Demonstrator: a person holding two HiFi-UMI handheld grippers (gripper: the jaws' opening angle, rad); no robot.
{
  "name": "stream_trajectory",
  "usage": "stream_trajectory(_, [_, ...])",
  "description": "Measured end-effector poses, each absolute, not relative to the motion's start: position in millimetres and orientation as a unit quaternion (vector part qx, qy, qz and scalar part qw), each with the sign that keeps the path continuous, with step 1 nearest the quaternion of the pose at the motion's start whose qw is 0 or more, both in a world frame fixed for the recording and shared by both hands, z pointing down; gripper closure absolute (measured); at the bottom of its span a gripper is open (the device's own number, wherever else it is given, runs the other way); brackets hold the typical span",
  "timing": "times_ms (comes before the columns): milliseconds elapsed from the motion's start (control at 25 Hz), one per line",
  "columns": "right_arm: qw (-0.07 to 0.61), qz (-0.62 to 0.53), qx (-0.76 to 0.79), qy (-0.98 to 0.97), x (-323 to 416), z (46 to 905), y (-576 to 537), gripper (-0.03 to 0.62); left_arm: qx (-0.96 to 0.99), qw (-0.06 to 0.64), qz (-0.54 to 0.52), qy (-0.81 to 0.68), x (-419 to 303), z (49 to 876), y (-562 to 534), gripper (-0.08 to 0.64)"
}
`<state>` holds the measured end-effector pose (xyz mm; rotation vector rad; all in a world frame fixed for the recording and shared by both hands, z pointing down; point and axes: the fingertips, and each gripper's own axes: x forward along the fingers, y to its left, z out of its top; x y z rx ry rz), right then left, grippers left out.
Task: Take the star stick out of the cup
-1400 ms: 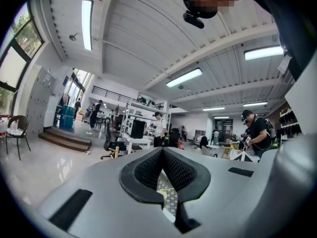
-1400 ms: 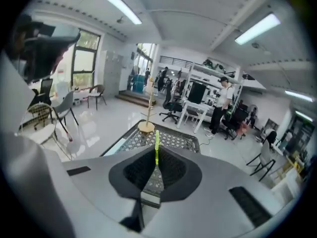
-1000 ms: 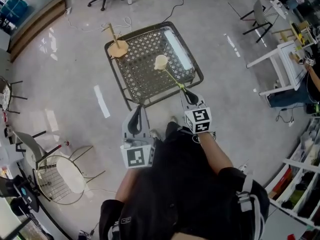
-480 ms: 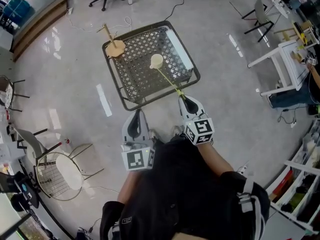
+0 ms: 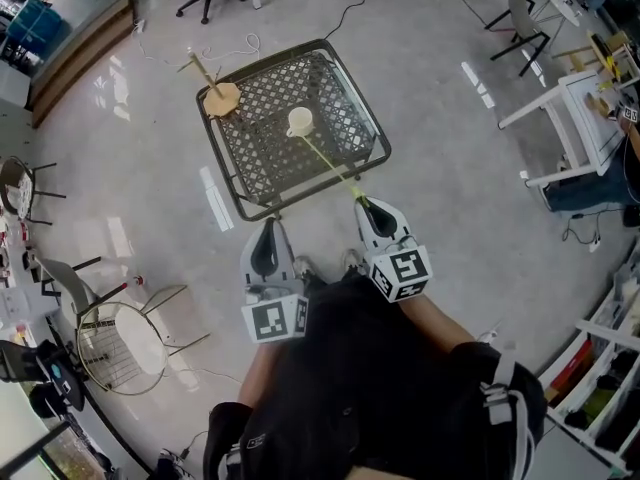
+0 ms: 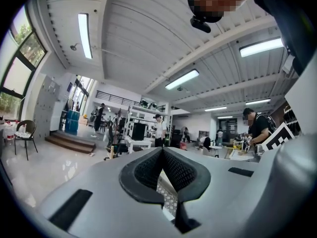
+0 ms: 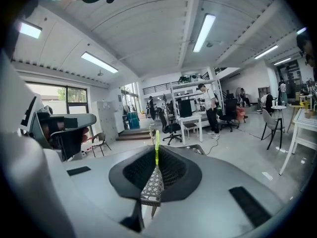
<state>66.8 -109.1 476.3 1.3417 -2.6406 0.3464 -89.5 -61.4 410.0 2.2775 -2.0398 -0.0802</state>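
A small cream cup (image 5: pixel 300 121) stands upright near the middle of the black mesh table (image 5: pixel 262 163). A thin yellow-green star stick (image 5: pixel 330 163) slants from the cup's mouth to my right gripper (image 5: pixel 361 204), which is shut on its near end by the table's front edge. Its far end is at the cup and too small to make out. In the right gripper view the green stick (image 7: pixel 157 139) pokes up from between the closed jaws of that gripper (image 7: pixel 156 155). My left gripper (image 5: pixel 266 228) hovers just off the table's front edge, shut and holding nothing (image 6: pixel 162 152).
A wooden disc with an upright peg (image 5: pixel 218 95) sits on the table's far-left corner. A pale strip (image 5: pixel 347 86) lies along its right side. A round wire chair (image 5: pixel 128 345) stands at the lower left, a white table (image 5: pixel 570 98) at the right.
My right gripper has drawn back toward me with the stick, so more of the stick shows between it and the cup. The left gripper has stayed put.
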Motion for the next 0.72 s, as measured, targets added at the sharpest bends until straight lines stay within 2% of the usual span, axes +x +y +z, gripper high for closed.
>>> stream_trajectory(720, [0.068,0.120,0.440,-0.887,86.4,474.9,-112.9,0.571,0.748,0.041,-0.015,-0.662,-59.9,413.7,-71.2,0.545])
